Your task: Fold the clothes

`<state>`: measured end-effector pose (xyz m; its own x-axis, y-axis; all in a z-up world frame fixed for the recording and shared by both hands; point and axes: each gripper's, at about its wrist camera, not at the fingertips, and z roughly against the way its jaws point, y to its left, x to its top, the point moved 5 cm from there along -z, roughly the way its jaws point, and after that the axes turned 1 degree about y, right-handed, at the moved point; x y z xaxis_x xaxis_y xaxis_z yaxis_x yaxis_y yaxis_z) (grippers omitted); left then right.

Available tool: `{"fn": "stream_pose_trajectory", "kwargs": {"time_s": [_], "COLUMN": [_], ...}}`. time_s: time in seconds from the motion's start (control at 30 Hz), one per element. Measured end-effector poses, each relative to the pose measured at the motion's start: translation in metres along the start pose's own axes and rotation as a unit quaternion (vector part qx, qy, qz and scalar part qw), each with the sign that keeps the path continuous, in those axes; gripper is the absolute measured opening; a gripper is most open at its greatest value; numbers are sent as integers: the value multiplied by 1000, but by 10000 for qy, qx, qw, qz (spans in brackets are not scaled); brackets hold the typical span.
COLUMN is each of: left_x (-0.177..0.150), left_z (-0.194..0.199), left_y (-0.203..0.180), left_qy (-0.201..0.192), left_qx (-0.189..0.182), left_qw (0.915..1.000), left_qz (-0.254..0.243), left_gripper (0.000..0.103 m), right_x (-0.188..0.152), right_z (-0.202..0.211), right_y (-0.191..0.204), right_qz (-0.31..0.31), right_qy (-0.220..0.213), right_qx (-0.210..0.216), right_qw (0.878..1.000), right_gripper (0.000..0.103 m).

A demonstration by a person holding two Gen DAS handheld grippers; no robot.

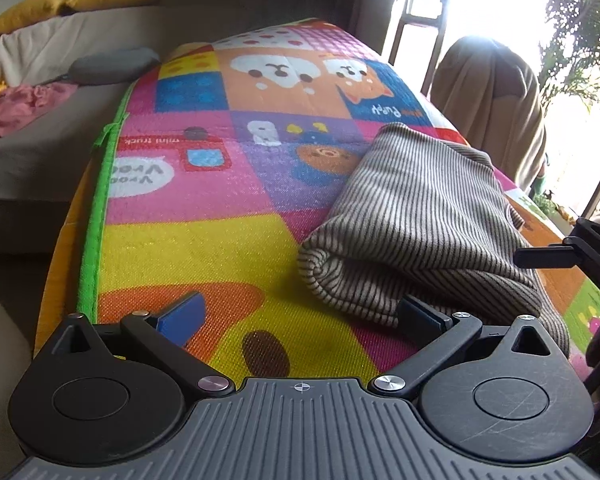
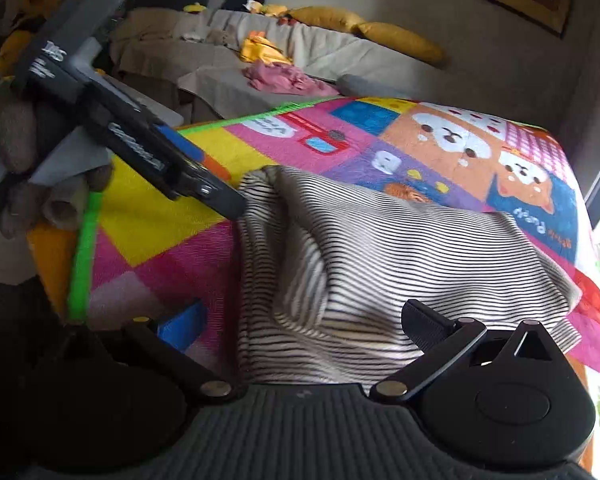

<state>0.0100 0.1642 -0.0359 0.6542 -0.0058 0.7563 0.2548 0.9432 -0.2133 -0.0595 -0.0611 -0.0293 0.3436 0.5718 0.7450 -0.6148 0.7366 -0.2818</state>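
A striped grey-and-white garment (image 1: 420,224) lies folded in a bundle on the colourful play mat (image 1: 220,208). My left gripper (image 1: 300,316) is open, low over the mat; its right finger touches the garment's near edge and its left finger is over bare mat. In the right wrist view the garment (image 2: 400,248) lies spread ahead. My right gripper (image 2: 304,324) is open, its jaws wide apart over the garment's near edge. The left gripper (image 2: 204,192) shows there at the garment's left corner.
A sofa (image 2: 340,52) with yellow cushions (image 2: 400,40), a pink cloth (image 2: 284,76) and a grey pillow (image 1: 112,64) runs beside the mat. A brown draped chair (image 1: 492,100) stands by the bright window at the right. The mat has a green edge (image 1: 96,216).
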Motion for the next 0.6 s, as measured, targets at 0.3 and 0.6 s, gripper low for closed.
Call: {"fn": "stream_pose_trajectory", "kwargs": {"time_s": [0.3,0.6], "left_x": [-5,-11], "left_z": [3,-4], "left_y": [-12,-36], "left_qy": [13,210], "left_qx": [-455,-135], "left_qw": [9987,9963], "left_qz": [-218,-826], "left_gripper": [103,103], "right_x": [-1,-1], "right_z": [5,7], "right_y": [-39,-21], "right_qz": [-805,-406], "right_qy": [-231,-298], "right_qx": [-544,-301], "right_qw": [9950,9983], "right_gripper": [103,103]}}
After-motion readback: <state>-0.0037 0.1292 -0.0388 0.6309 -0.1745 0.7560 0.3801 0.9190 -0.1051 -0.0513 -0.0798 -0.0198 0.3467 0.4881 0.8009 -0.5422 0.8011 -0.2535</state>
